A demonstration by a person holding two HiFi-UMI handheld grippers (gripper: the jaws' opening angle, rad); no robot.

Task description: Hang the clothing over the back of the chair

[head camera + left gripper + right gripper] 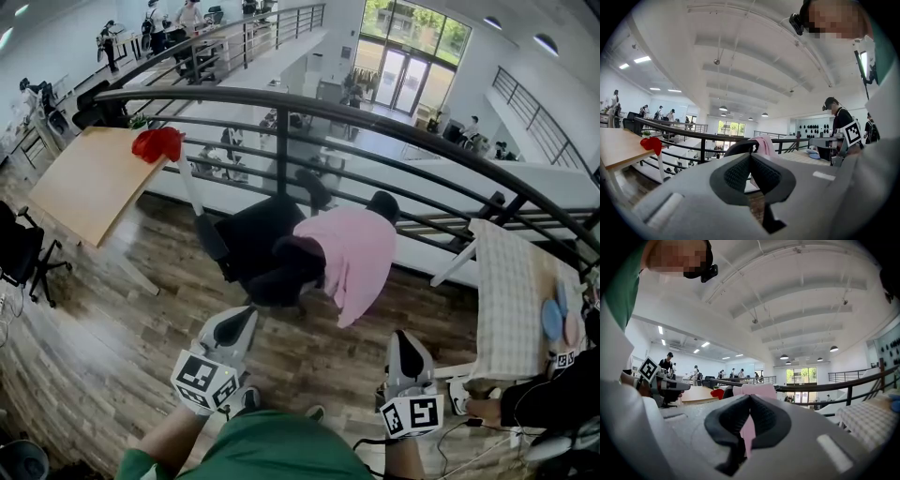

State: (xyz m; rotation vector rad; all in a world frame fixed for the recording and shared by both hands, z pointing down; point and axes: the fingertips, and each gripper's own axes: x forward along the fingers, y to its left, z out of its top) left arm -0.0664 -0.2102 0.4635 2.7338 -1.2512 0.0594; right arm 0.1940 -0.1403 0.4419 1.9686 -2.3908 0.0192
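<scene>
Head view: a soft pink garment (pixel 358 258) drapes in folds over the curved back of a black chair (pixel 258 244). The left gripper (pixel 244 319) and right gripper (pixel 405 345) hover apart from it, their ribbed jaws pressed together and empty.

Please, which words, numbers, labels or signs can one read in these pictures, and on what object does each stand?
No readable text anywhere.
Left cube: black-and-white square patterns only, no letters or digits.
Right cube: the same, patterns only.
Pink garment: no print visible.
</scene>
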